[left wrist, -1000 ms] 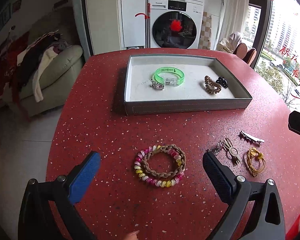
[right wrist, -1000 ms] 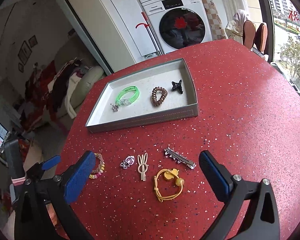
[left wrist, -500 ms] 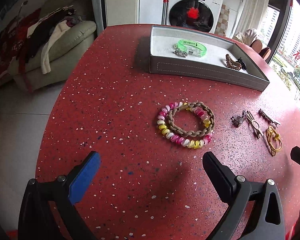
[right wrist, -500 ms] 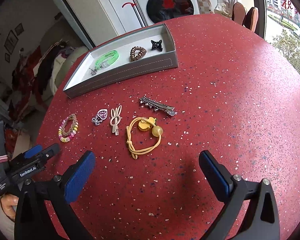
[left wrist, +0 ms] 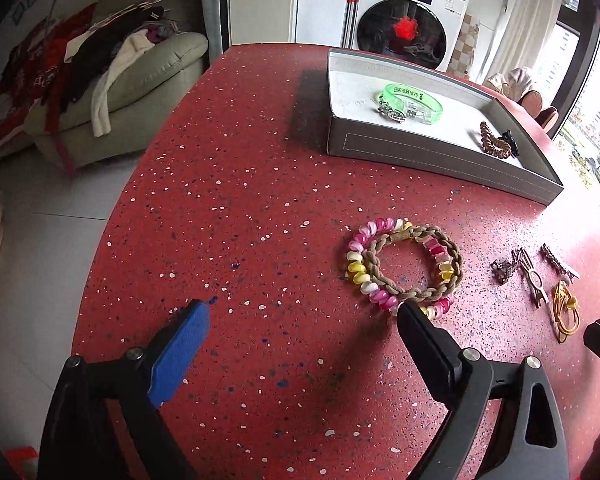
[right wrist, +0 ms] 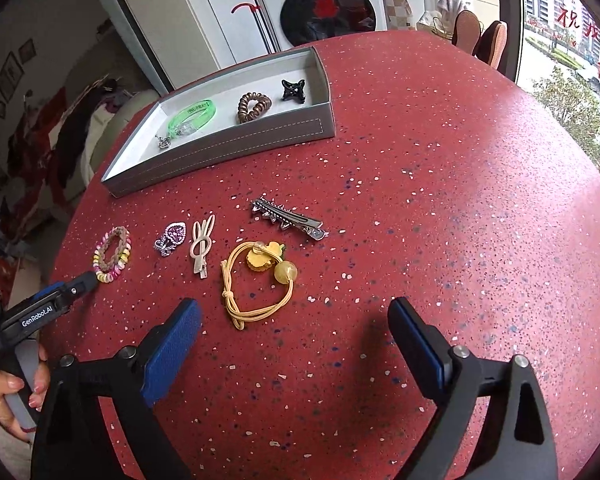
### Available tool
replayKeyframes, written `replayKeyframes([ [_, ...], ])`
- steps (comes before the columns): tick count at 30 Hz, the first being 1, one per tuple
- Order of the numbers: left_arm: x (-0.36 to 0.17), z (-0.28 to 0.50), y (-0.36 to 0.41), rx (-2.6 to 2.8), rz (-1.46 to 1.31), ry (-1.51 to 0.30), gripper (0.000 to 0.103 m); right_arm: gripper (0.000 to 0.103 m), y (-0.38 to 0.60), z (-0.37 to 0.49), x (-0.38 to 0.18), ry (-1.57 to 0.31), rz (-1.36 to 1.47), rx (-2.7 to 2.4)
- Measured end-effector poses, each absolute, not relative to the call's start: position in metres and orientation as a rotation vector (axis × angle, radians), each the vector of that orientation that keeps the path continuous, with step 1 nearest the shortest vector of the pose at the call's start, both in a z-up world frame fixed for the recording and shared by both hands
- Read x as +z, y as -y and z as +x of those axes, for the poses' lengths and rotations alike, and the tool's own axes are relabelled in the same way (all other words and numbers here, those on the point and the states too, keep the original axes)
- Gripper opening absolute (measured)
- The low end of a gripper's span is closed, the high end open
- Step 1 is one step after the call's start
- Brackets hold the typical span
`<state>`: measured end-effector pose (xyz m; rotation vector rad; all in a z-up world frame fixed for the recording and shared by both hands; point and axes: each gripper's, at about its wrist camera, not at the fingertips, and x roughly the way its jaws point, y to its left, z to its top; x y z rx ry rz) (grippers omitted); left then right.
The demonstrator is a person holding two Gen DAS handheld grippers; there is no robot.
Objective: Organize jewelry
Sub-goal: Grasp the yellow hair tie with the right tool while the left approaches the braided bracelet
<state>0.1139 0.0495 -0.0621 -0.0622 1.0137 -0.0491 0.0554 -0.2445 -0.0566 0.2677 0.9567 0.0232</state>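
A red speckled table point(right wrist: 440, 200) fills the room's foreground; a grey tray point(right wrist: 228, 140) at its far side holds a green wristband point(right wrist: 192, 118); the left gripper point(left wrist: 300, 316) stands wide open, its right finger's tip hiding part of the coiled bracelets point(left wrist: 404, 264); the right gripper point(right wrist: 294, 312), jaws closing on nothing, hovers near the yellow hair tie point(right wrist: 256, 280); the small brooch point(right wrist: 171, 238) is hard to make out.

The left gripper point(left wrist: 302, 322) is held wide open at the bottom of its frame, tilted downward. The right gripper point(right wrist: 294, 318) is closing, with nothing between its jaws. A hand point(right wrist: 10, 394) is seen at lower left of the right view.
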Motion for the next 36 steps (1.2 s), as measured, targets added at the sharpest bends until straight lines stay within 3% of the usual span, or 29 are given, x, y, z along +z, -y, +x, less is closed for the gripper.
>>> replayKeyframes([
  [5, -0.061, 0.12, -0.055, -0.031, -0.074, -1.011, 0.103, 0.073, 0.241, 0.066, -0.059, -0.978, 0.211, 0.016],
  [6, -0.061, 0.122, -0.056, -0.033, -0.075, -1.014, 0.098, 0.07, 0.24, 0.068, -0.059, -0.976, 0.195, 0.014],
  [16, -0.042, 0.12, -0.038, -0.072, -0.008, -0.943, 0.097, 0.064, 0.215, 0.072, -0.062, -0.964, -0.012, 0.0],
  [22, -0.032, 0.118, -0.002, -0.207, 0.094, -0.905, 0.097, 0.043, 0.213, 0.07, -0.06, -0.955, -0.026, 0.034],
  [26, -0.038, 0.122, 0.019, -0.245, 0.151, -0.917, 0.097, 0.022, 0.214, 0.069, -0.059, -0.953, -0.025, 0.041],
  [28, -0.04, 0.123, 0.023, -0.25, 0.155, -0.929, 0.087, 0.015, 0.216, 0.069, -0.059, -0.952, -0.009, 0.051],
  [30, -0.044, 0.125, 0.026, -0.252, 0.153, -0.94, 0.086, 0.015, 0.216, 0.069, -0.06, -0.95, -0.007, 0.052],
  [35, -0.048, 0.127, 0.024, -0.246, 0.142, -0.954, 0.062, 0.015, 0.216, 0.069, -0.059, -0.947, -0.004, 0.053],
  [36, -0.048, 0.127, 0.024, -0.248, 0.14, -0.952, 0.049, 0.015, 0.216, 0.069, -0.059, -0.947, -0.001, 0.053],
])
